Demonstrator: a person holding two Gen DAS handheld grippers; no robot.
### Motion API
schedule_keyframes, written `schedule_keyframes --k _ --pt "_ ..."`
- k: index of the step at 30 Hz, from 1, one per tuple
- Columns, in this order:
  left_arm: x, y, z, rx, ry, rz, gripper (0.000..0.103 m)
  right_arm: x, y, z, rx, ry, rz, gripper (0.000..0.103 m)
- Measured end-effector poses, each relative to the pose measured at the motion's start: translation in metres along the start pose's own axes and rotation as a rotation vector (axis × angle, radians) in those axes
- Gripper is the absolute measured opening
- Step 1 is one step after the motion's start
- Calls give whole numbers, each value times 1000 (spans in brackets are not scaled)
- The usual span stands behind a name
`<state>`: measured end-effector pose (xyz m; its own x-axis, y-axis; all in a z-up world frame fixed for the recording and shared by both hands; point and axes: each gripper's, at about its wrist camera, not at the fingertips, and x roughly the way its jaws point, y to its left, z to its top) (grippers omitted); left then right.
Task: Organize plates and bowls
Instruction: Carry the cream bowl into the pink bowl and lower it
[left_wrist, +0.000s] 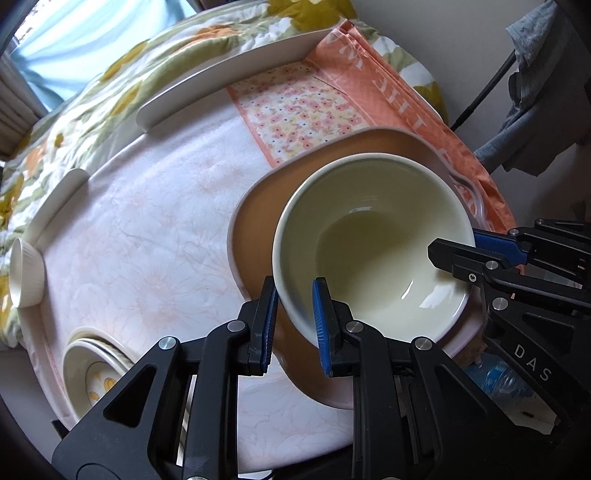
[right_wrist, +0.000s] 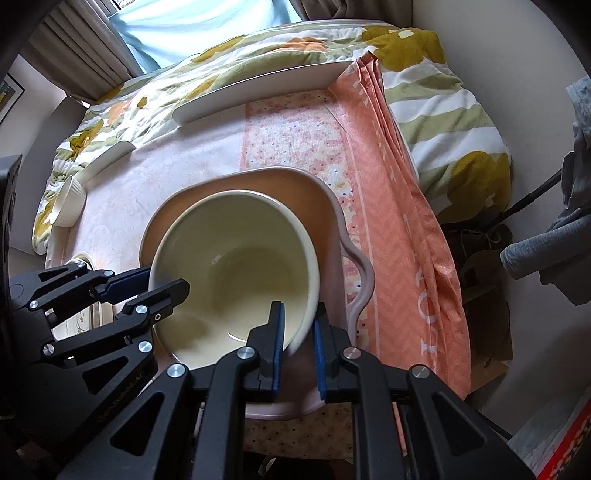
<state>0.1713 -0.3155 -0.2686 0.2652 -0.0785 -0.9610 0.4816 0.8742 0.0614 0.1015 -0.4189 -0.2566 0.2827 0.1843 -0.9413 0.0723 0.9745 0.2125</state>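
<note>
A large cream bowl (left_wrist: 369, 229) (right_wrist: 236, 258) sits tilted inside a pink baking dish (left_wrist: 255, 229) (right_wrist: 338, 258) with a tan inside. My left gripper (left_wrist: 293, 295) (right_wrist: 162, 286) is shut on the bowl's near-left rim, one blue pad inside and one outside. My right gripper (right_wrist: 299, 314) (left_wrist: 456, 245) is shut on the opposite rim in the same way. Whether the bowl's base rests on the dish floor is hidden.
A long white plate (left_wrist: 229, 74) (right_wrist: 258, 92) and a second white plate (left_wrist: 59, 203) (right_wrist: 107, 158) lie at the table's far edge. A ribbed ramekin (left_wrist: 26, 273) (right_wrist: 68, 201) stands at the left, stacked flowered plates (left_wrist: 96, 369) near the front. An orange cloth (left_wrist: 369, 85) (right_wrist: 406, 240) drapes the right side.
</note>
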Motion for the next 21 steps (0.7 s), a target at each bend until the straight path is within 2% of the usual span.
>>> schedule_keyframes --k 13,17,21 --pt "-17 5 1 -30 -40 -4 17 -17 -6 0 -1 -21 8 13" --pt "-35 12 1 -63 -75 -17 17 -30 -8 -4 -5 -47 35 13" --pt "-67 28 -1 -126 -145 -42 17 -52 0 1 -56 -100 54 13"
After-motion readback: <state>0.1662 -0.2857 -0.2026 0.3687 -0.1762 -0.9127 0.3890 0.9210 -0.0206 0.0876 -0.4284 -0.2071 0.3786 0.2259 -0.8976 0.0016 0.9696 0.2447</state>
